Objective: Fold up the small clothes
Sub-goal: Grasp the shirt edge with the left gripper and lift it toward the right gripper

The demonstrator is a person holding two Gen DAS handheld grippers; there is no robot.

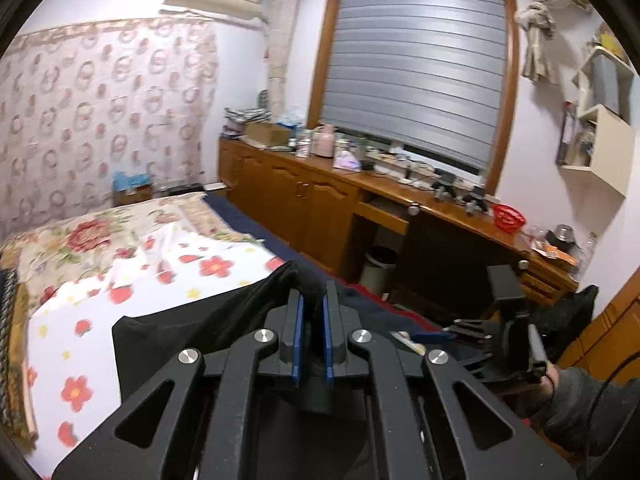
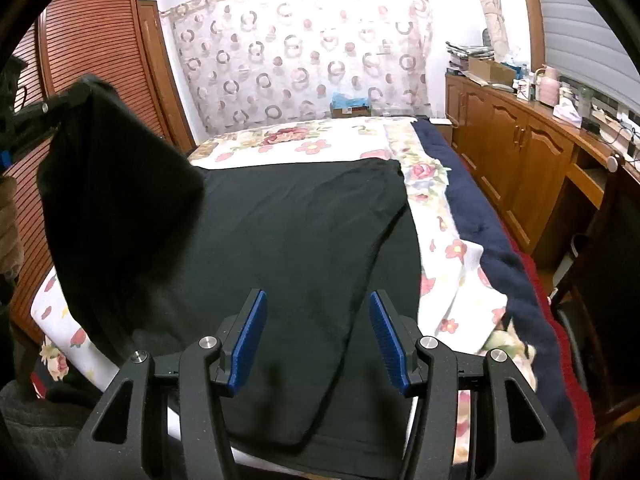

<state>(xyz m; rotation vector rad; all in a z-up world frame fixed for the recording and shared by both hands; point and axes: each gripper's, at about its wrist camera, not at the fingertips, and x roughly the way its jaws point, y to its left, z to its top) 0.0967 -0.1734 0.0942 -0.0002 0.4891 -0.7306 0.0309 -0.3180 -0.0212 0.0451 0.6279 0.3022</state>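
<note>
A black garment [image 2: 288, 232] lies spread on the bed, with a folded edge running diagonally toward the near side. My left gripper [image 1: 313, 300] is shut on a bunched corner of the black garment [image 1: 192, 332] and holds it lifted off the bed; in the right wrist view that raised flap [image 2: 116, 200] hangs at the left under the left gripper [image 2: 44, 108]. My right gripper [image 2: 316, 300] is open and empty, hovering just above the garment's near part. It also shows in the left wrist view [image 1: 472, 334] at the lower right.
The bed has a white floral sheet [image 1: 132, 292] and a navy blanket [image 2: 476, 216] along its right side. A wooden cabinet run [image 1: 312, 200] with clutter stands under the window. A slatted wooden wardrobe [image 2: 92, 40] stands left of the bed.
</note>
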